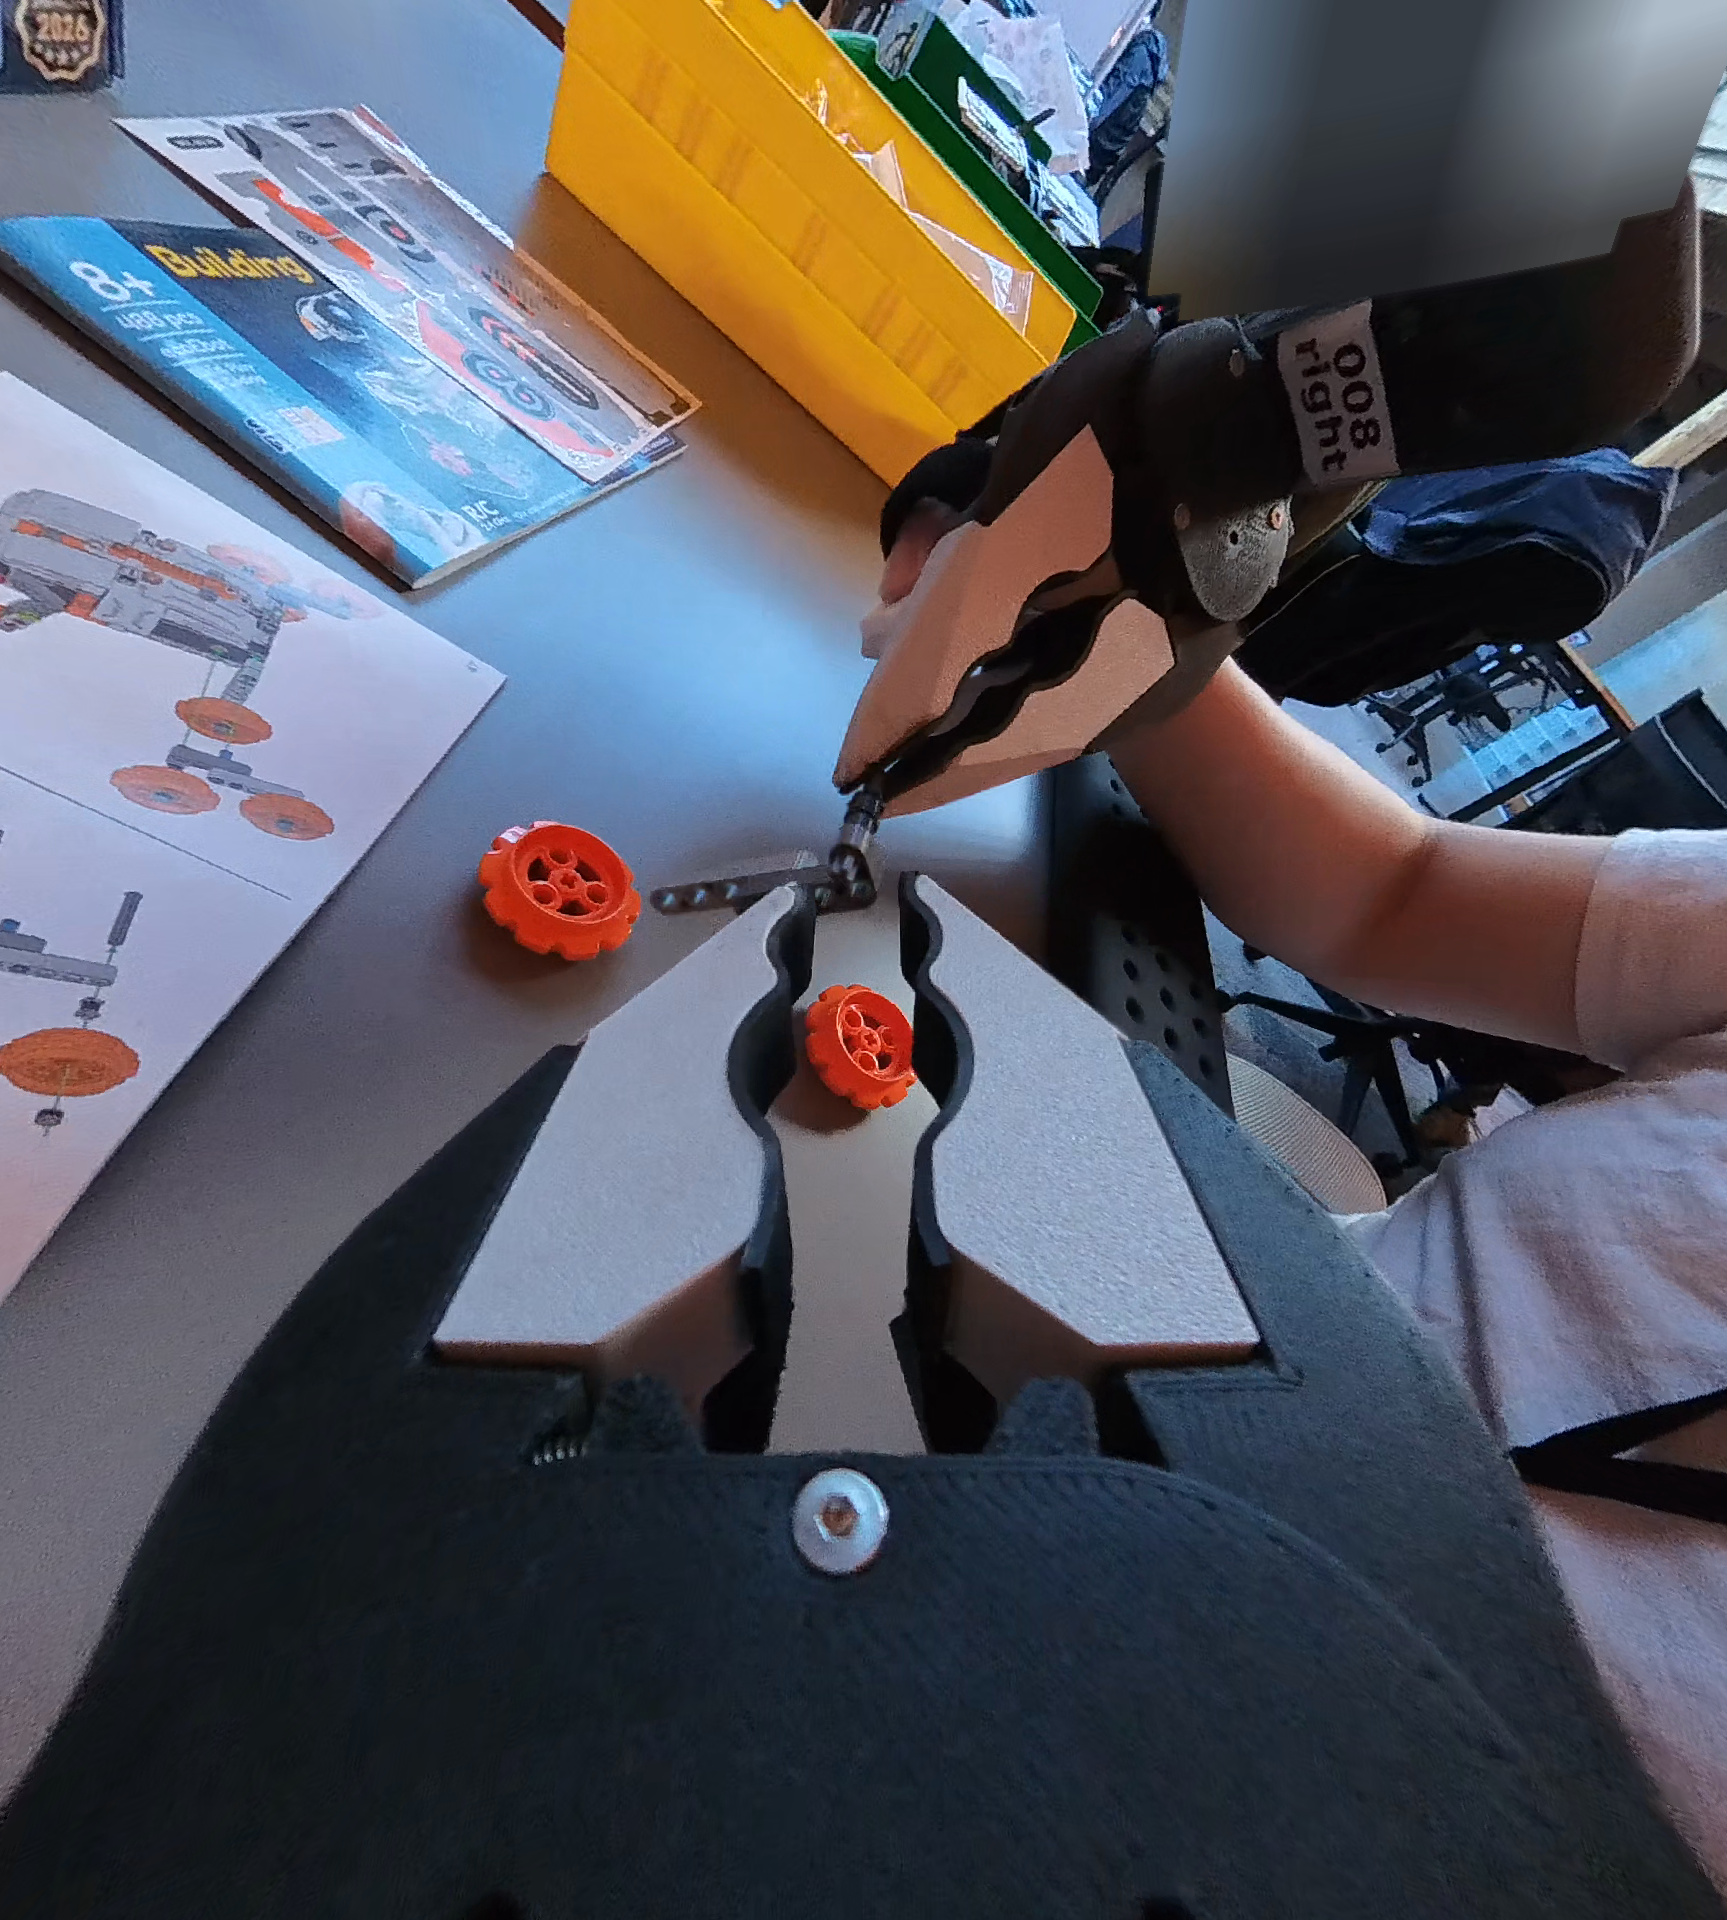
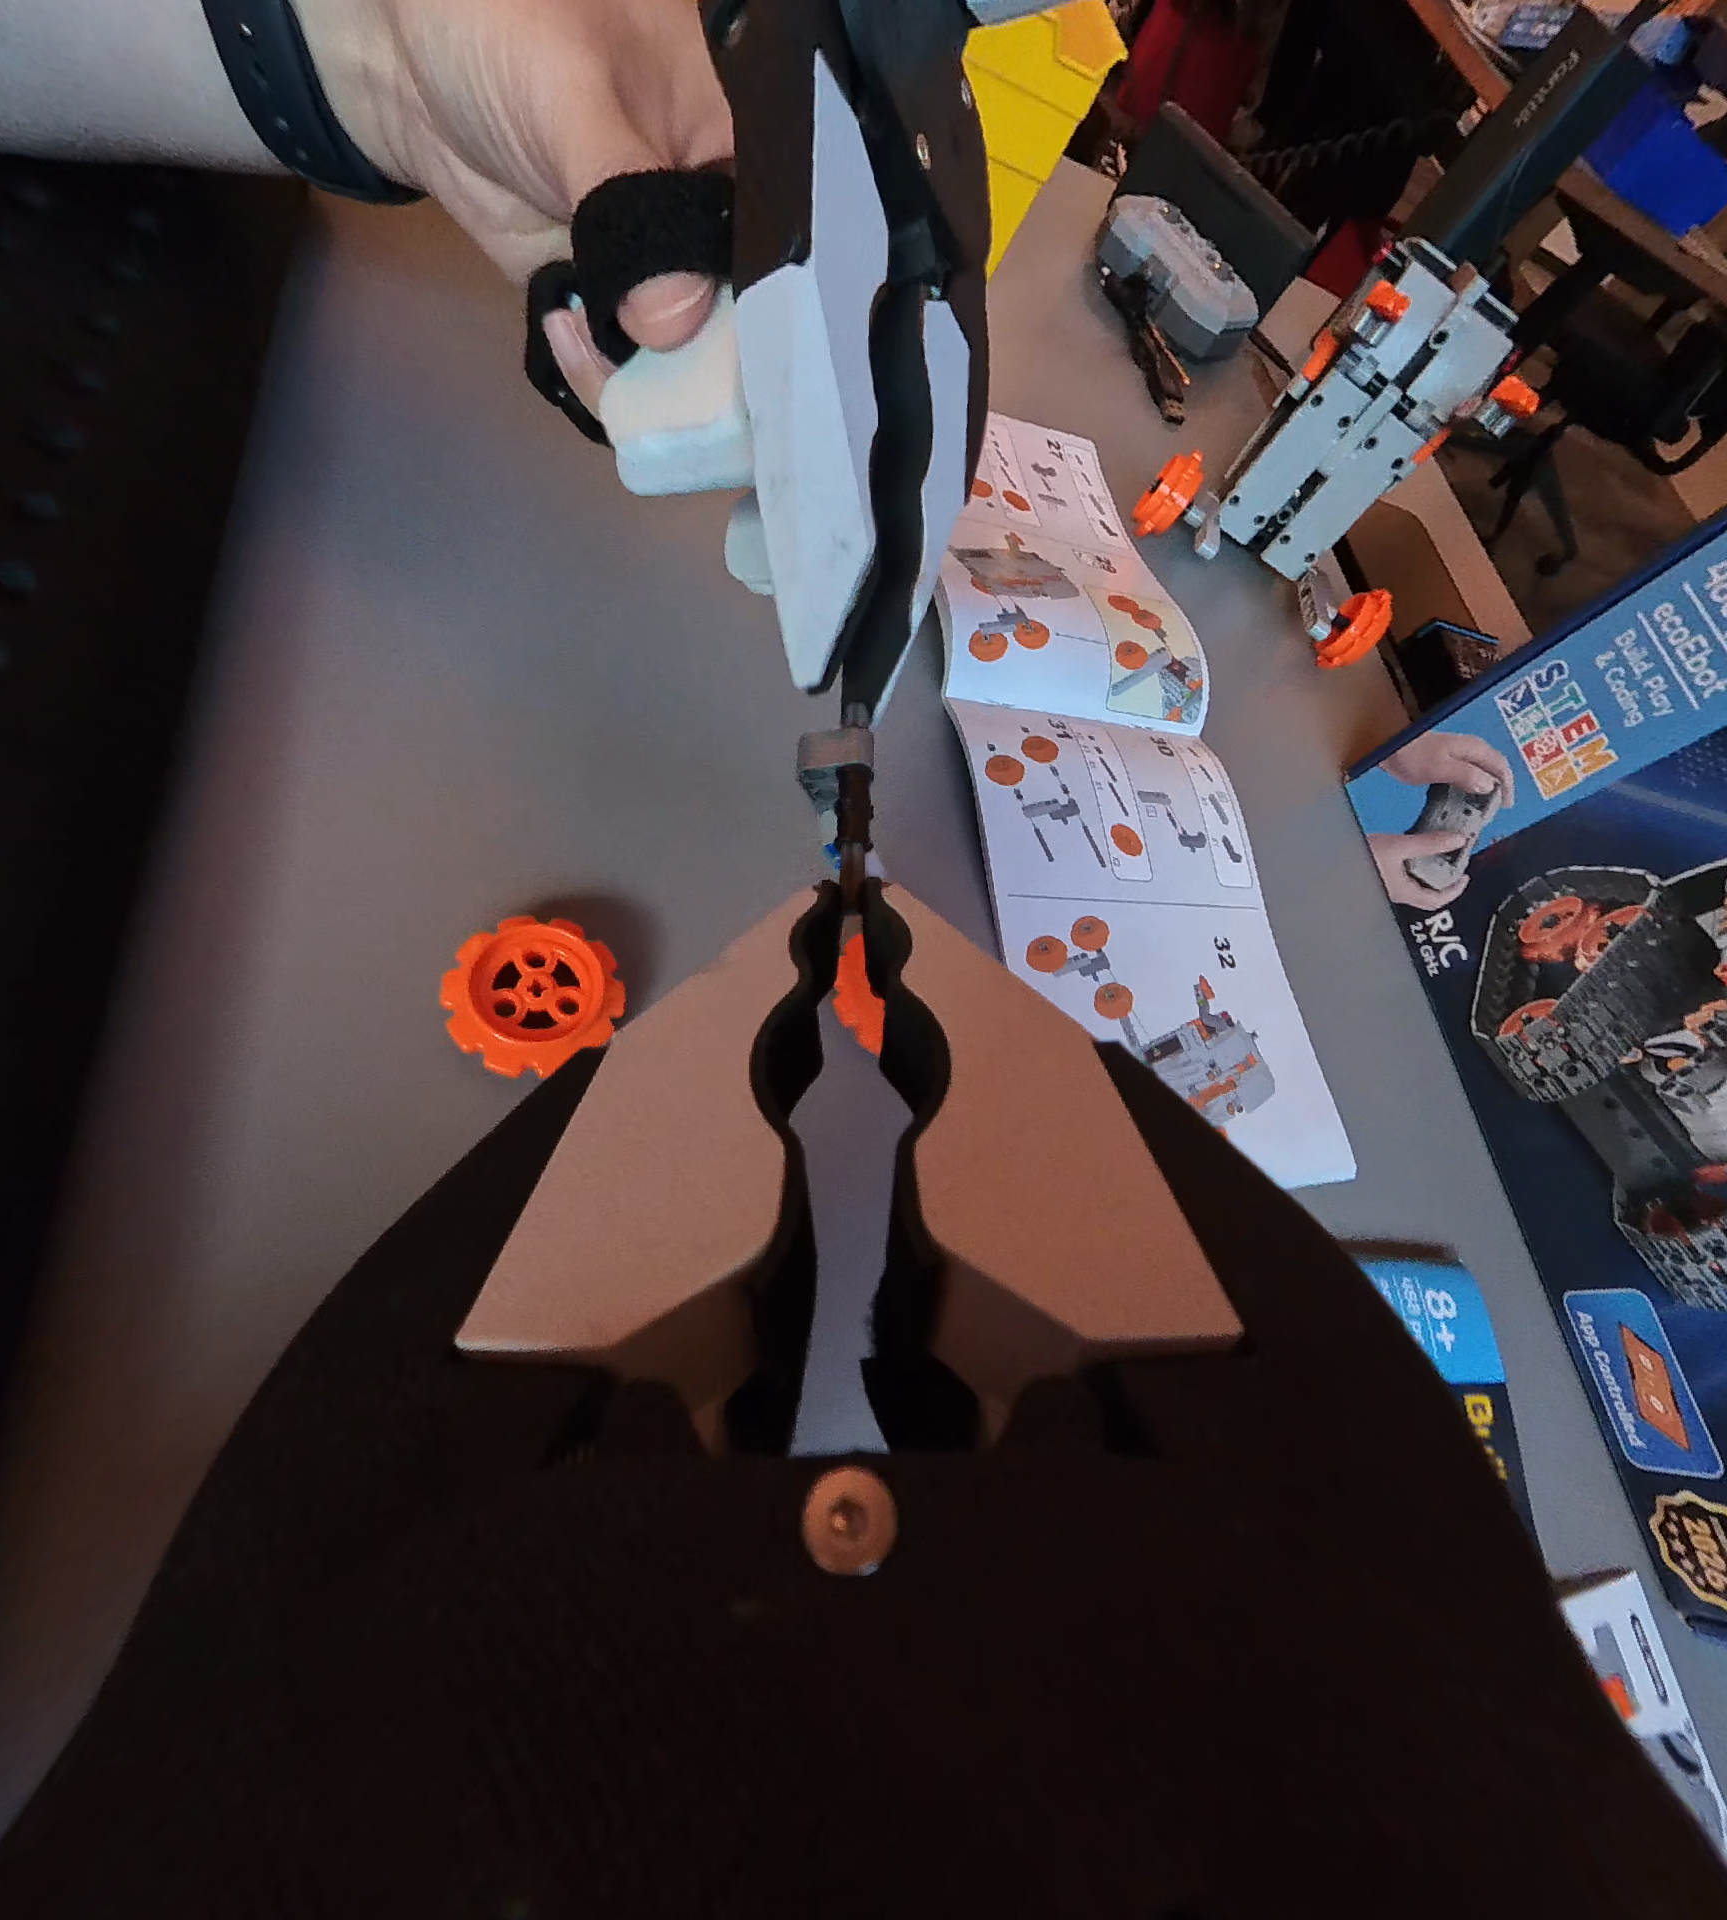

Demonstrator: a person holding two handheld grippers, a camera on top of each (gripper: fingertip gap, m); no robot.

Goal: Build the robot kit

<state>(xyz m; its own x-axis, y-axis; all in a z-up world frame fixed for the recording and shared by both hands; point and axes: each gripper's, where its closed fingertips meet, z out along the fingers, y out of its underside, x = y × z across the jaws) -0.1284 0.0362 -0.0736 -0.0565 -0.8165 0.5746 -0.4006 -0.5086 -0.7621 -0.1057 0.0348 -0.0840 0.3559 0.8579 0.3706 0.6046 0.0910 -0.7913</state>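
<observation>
Left hand-held gripper (image 1: 854, 894) hovers low over the grey desk (image 1: 630, 644), its two fingers spread apart with a clear gap. Its left fingertip sits right at the dark grey perforated plastic beam (image 1: 734, 888); contact with the beam cannot be told. A small orange toothed plastic wheel (image 1: 859, 1047) lies on the desk in the gap between the fingers, not gripped. A second, larger-looking orange toothed wheel (image 1: 558, 890) lies just beside the beam's free end.

Right hand-held gripper (image 2: 843, 883) is pressed together on a thin dark plastic axle pin (image 2: 851, 810), whose far end meets the beam (pin stands roughly upright on it in the left wrist view). The opposite gripper's tips close in from above in the right wrist view.

Toward the desk's far edge: a yellow plastic bin (image 1: 797, 208), a blue instruction booklet (image 1: 246, 384), an open white instruction sheet (image 1: 111, 779). Right wrist view adds a blue product box (image 2: 1648, 1039) and a partly built grey-and-orange model (image 2: 1358, 436).
</observation>
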